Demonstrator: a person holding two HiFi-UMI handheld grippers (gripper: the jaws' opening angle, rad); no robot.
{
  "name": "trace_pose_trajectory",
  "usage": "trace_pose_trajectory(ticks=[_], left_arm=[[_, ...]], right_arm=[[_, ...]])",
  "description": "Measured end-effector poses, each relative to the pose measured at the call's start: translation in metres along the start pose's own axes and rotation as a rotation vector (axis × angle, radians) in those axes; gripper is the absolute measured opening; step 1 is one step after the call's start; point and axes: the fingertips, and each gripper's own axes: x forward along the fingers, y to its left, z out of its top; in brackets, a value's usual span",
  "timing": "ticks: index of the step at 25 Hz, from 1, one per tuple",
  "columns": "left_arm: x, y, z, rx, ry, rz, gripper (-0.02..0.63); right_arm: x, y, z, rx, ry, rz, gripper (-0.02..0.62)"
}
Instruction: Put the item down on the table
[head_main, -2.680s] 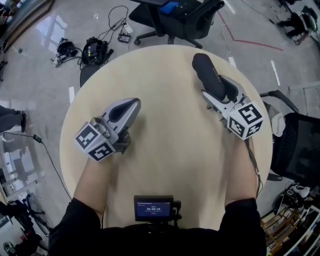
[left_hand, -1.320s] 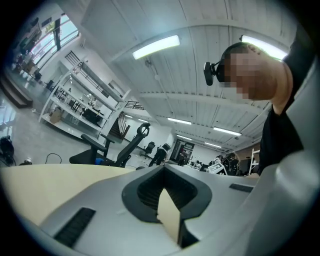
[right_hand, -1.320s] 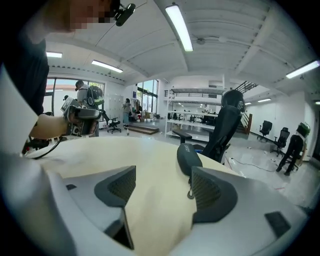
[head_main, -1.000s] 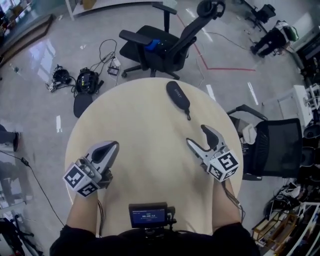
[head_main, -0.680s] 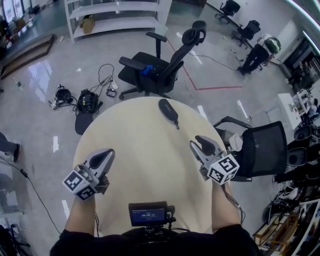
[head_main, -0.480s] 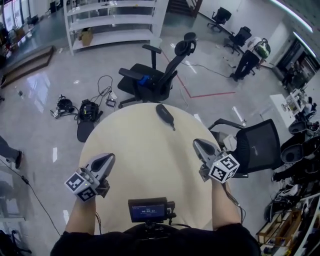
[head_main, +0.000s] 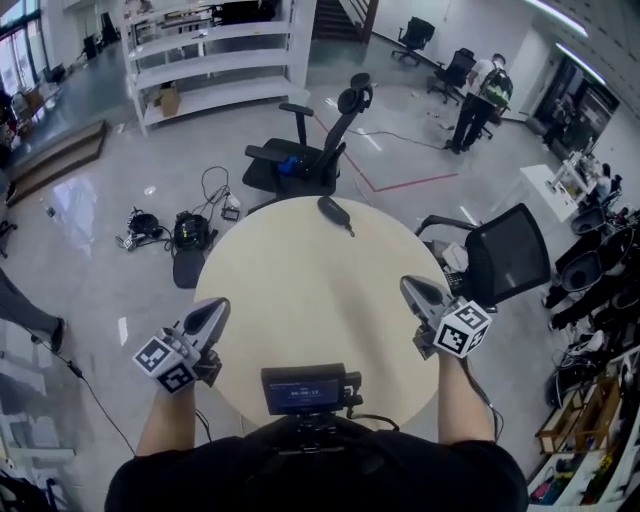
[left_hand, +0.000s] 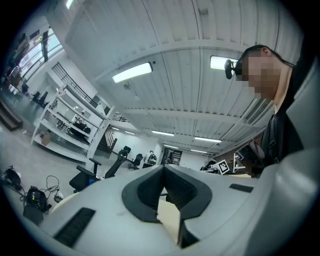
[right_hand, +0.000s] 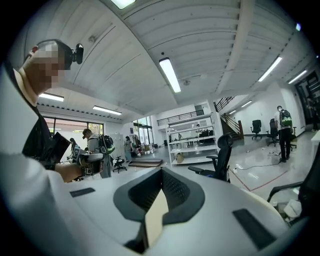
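The item, a long black pouch-like object (head_main: 335, 212), lies flat at the far edge of the round beige table (head_main: 300, 290). No gripper touches it. My left gripper (head_main: 217, 305) is at the table's near left edge, and in the left gripper view its jaws (left_hand: 163, 168) are shut and empty. My right gripper (head_main: 409, 284) is at the near right edge, well short of the item. Its jaws are closing their last bit and meet at the tips (right_hand: 161, 170) with nothing between them.
A small device with a screen (head_main: 305, 388) sits at the table's near edge. A black office chair (head_main: 310, 150) stands behind the table and a mesh-backed chair (head_main: 500, 255) to its right. Cables and gear (head_main: 185, 232) lie on the floor at left.
The right gripper let go of the item, left it at the table's far edge, drew back toward me and closed its open jaws. The head view pulled back to show more of the room.
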Motion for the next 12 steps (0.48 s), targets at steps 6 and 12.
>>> trace_pose_trajectory(ticks=[6,12], left_arm=[[-0.030,-0.044,0.015,0.023,-0.009,0.009,0.002],[-0.013,-0.137,0.032,0.105,-0.023,0.007,0.002]], right_arm=[[-0.048,0.047,-0.001,-0.011,-0.016,0.030,0.005],[-0.118,0.057,0.012,-0.080,-0.016,0.098,0.005]])
